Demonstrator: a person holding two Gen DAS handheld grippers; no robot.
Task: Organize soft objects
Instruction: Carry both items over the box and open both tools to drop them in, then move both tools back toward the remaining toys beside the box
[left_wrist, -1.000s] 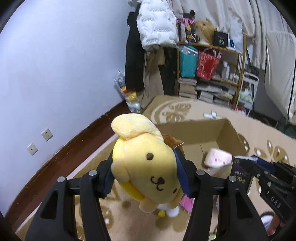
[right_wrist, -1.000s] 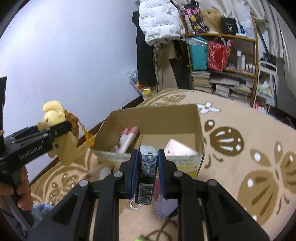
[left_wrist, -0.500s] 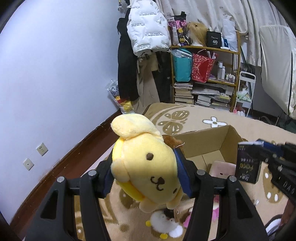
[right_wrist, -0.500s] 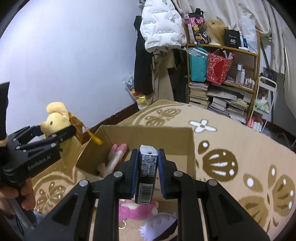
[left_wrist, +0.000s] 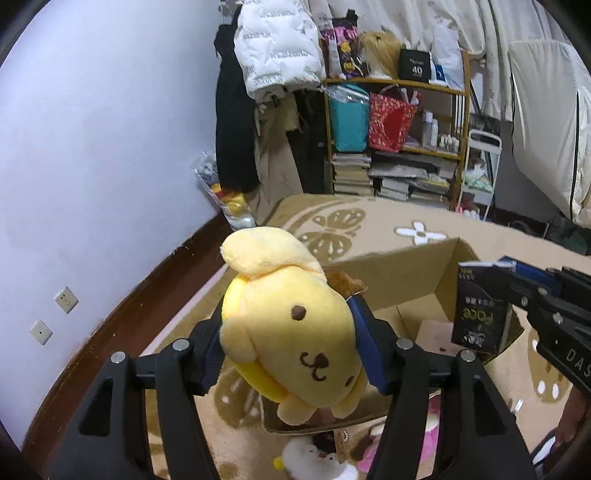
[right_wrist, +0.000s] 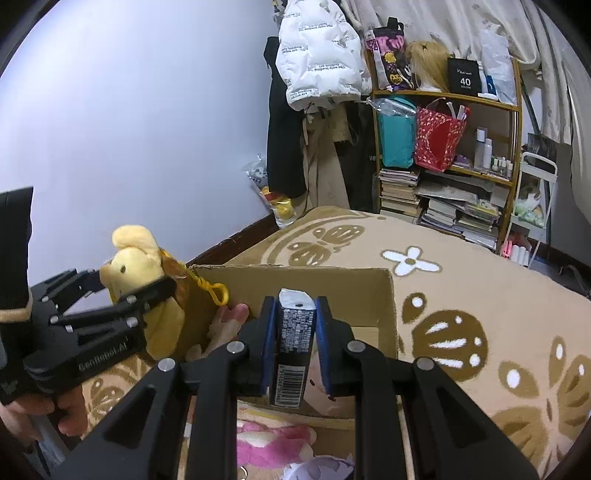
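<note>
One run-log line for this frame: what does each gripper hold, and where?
left gripper: shut on yellow plush dog | right gripper: shut on dark tissue pack | both raised above open cardboard box | neither released

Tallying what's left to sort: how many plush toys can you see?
4, perhaps more hidden: yellow dog in the left gripper, pink-eared plush in the box, pink plush and white plush on the rug.
</note>
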